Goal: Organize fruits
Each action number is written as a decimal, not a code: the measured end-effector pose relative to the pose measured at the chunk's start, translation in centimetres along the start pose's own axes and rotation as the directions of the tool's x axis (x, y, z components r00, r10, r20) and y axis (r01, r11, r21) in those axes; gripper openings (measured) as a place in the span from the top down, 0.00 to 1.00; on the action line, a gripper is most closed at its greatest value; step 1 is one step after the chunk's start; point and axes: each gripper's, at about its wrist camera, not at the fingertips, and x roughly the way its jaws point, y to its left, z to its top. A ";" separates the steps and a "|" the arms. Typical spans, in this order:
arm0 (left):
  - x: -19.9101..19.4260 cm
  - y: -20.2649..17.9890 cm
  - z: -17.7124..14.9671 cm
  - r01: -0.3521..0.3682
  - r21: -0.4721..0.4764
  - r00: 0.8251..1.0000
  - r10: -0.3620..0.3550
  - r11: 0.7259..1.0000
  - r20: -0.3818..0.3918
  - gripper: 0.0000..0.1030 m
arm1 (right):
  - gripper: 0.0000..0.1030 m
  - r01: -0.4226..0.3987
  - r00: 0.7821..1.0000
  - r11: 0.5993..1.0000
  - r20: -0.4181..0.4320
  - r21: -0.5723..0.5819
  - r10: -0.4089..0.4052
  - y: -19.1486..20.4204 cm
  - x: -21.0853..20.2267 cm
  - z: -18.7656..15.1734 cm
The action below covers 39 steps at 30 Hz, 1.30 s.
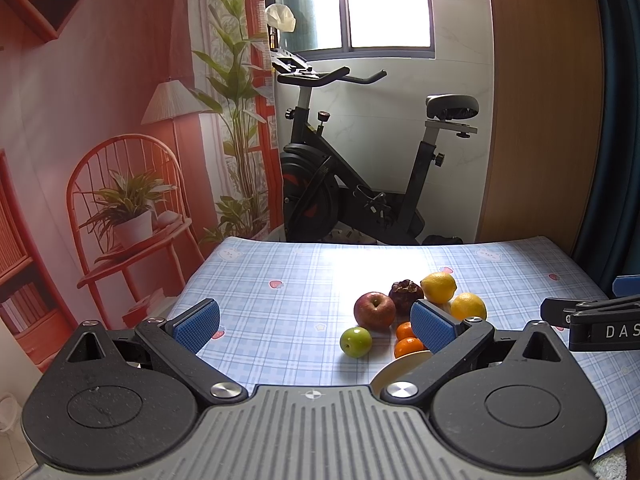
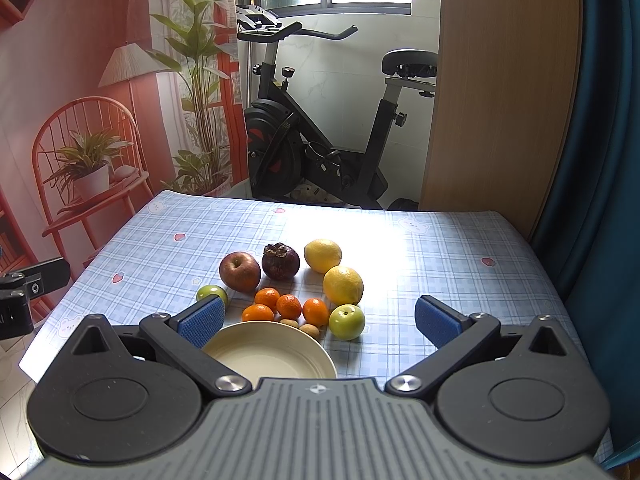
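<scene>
Nothing is sorted yet: my left gripper (image 1: 316,326) and right gripper (image 2: 320,320) both gape empty, the round cream plate (image 2: 256,364) sits bare, and the fruits lie loose on the checked blue tablecloth (image 2: 400,344).

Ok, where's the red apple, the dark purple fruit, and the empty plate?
red apple (image 2: 239,271), right wrist view, on its front skin.
dark purple fruit (image 2: 281,262), right wrist view, middle of its body.
plate (image 2: 272,354), right wrist view, on its bare inside.

Bright window (image 1: 386,2) glare, fisheye-warped edges
</scene>
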 end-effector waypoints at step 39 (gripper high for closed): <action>8.9 1.7 0.3 -0.011 -0.029 0.999 0.012 1.000 0.033 0.12 | 0.00 -0.127 0.956 0.987 0.279 0.104 0.093 -6.9 7.6 0.0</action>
